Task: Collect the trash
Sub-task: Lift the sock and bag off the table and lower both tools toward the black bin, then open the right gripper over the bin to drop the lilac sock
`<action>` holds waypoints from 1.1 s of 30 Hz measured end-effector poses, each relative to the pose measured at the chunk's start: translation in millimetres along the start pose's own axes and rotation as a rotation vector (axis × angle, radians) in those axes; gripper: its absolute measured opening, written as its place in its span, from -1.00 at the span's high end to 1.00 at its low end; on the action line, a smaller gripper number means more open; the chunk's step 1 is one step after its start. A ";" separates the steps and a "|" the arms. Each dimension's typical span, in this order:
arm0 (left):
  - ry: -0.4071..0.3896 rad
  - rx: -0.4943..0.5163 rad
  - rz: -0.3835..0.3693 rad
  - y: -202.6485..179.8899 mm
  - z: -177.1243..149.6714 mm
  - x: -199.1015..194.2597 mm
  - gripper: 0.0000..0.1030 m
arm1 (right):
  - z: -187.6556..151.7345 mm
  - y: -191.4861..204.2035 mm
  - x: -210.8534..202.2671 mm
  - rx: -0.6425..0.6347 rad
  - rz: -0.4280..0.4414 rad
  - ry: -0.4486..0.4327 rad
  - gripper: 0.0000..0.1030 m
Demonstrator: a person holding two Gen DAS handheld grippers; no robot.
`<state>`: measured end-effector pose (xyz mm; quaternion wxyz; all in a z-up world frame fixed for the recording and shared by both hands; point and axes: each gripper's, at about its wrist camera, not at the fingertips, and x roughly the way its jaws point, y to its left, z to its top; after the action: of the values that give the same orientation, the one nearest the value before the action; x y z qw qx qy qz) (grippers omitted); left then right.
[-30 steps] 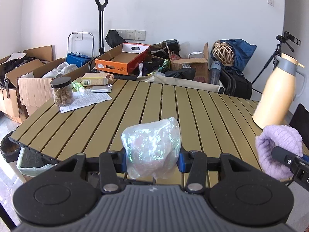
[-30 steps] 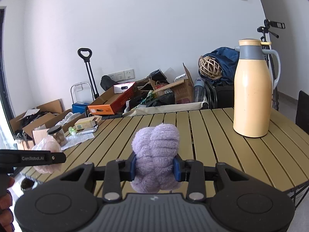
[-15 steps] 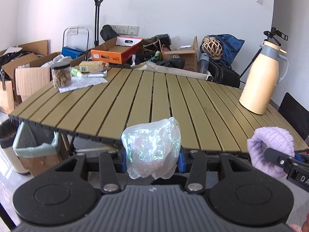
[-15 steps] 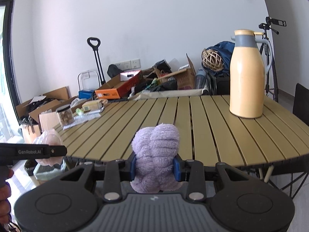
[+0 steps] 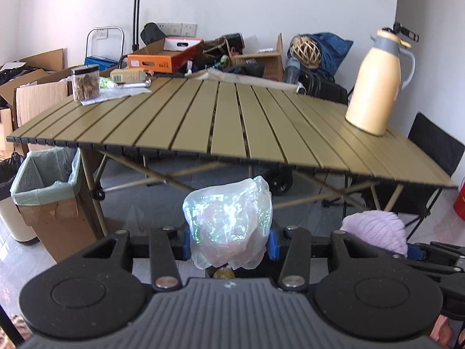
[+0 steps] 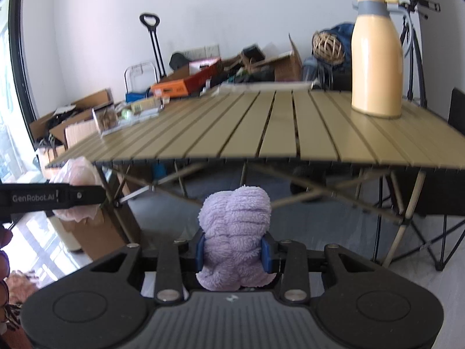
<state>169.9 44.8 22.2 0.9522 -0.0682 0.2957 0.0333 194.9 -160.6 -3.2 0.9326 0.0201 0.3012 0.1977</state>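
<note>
My left gripper is shut on a crumpled clear plastic bag, held below and in front of the slatted table's near edge. My right gripper is shut on a lilac fluffy cloth, also below the table edge. The cloth shows at the right of the left wrist view; the bag shows at the left of the right wrist view. A bin lined with a green bag, set in a cardboard box, stands open on the floor by the table's left leg.
On the table stand a cream thermos jug at the right and a jar, a paper sheet and small boxes at the far left. A black folding chair is at the right. Cardboard boxes and clutter line the back wall.
Both grippers have pulled back from over the table and dropped below its near edge, still holding the bag and the cloth. The bin has come into the left view.
</note>
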 end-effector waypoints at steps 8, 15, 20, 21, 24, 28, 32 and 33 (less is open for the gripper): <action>0.092 0.037 0.004 -5.8 -39.9 25.0 0.11 | -42.7 0.4 23.9 0.020 0.021 0.117 0.32; 0.189 0.037 0.013 -2.9 -69.1 56.3 0.11 | -70.1 -1.2 46.7 0.023 0.012 0.208 0.32; 0.238 0.031 0.017 3.0 -78.8 75.1 0.11 | -85.2 -6.4 66.0 0.038 -0.007 0.267 0.32; 0.247 0.031 0.016 4.1 -80.7 79.1 0.11 | -87.7 -7.9 69.4 0.042 -0.009 0.276 0.32; 0.276 0.030 0.014 6.3 -86.2 90.7 0.11 | -93.3 -11.0 78.3 0.050 -0.015 0.297 0.32; 0.318 0.014 0.012 13.3 -94.8 105.6 0.11 | -98.3 -17.1 91.1 0.064 -0.021 0.324 0.32; 0.361 -0.008 0.022 21.4 -99.9 119.2 0.11 | -102.7 -20.5 101.4 0.073 -0.025 0.350 0.32; 0.366 -0.014 0.025 23.6 -100.5 121.6 0.11 | -103.4 -20.8 102.8 0.074 -0.025 0.353 0.32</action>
<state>211.3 55.9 -131.4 0.8815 -0.0763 0.4647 0.0343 219.5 -149.1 -148.0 0.8662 0.0156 0.4677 0.1752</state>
